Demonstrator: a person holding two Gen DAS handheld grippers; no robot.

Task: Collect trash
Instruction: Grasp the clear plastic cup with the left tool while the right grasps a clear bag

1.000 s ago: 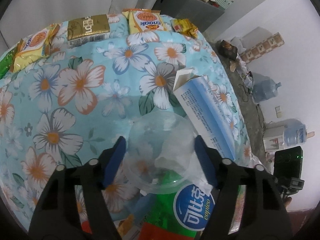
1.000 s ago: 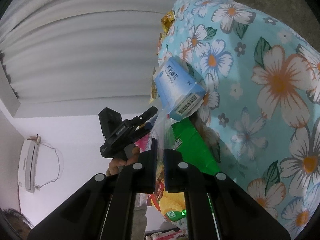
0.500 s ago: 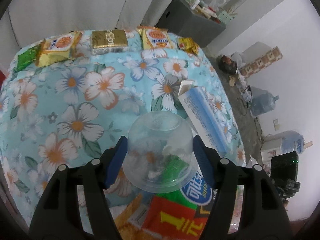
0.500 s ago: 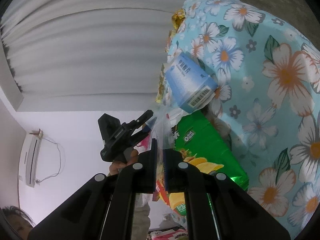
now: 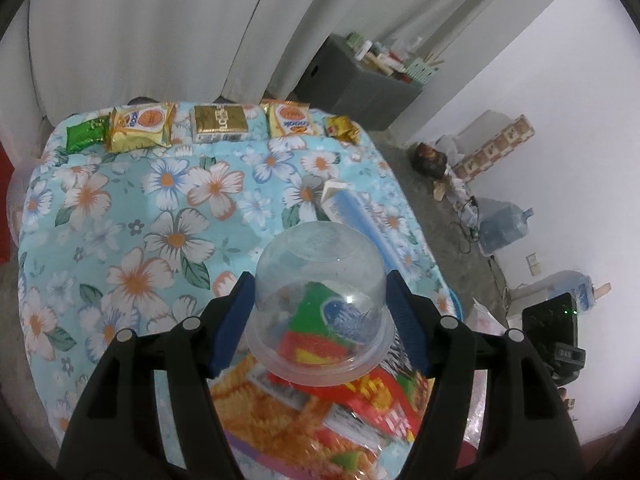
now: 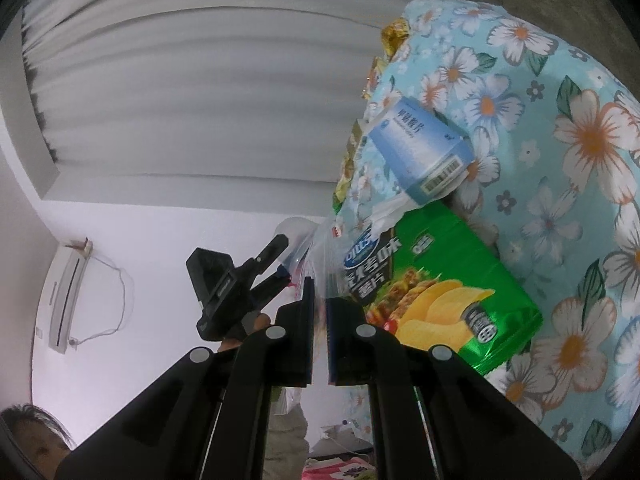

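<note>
Trash sits on the floral cloth (image 5: 120, 208), a light-blue flowered cover over the whole table; everything below is placed relative to it. Along the cloth's far edge, by the white curtain (image 5: 160, 28), a row of snack packets: green packet (image 5: 86, 133), yellow packet (image 5: 141, 126), gold packet (image 5: 219, 123), second yellow packet (image 5: 289, 120), small crumpled yellow wrapper (image 5: 341, 128). Near the cloth's right edge lies the blue-and-white carton (image 5: 362, 216), one end flap open. At the cloth's near edge a clear plastic bag (image 6: 320, 256) holds the green chip bag (image 6: 440, 292) plus red and orange packets, blurred in the left wrist view. In the right wrist view the carton lies just beyond the chip bag, overlapping its top end.

Left gripper (image 5: 320, 312) hangs above the cloth's near edge, blue pads clamped on both sides of the clear plastic cup (image 5: 320, 304), held upside down with its rim toward the camera, over the bag contents. Right gripper (image 6: 318, 332) is clenched, jaws nearly together, pinching the bag's thin film at its mouth. Off the cloth, a dark cabinet (image 5: 356, 84) stands by the curtain, water jugs (image 5: 502, 230) by the right wall.
</note>
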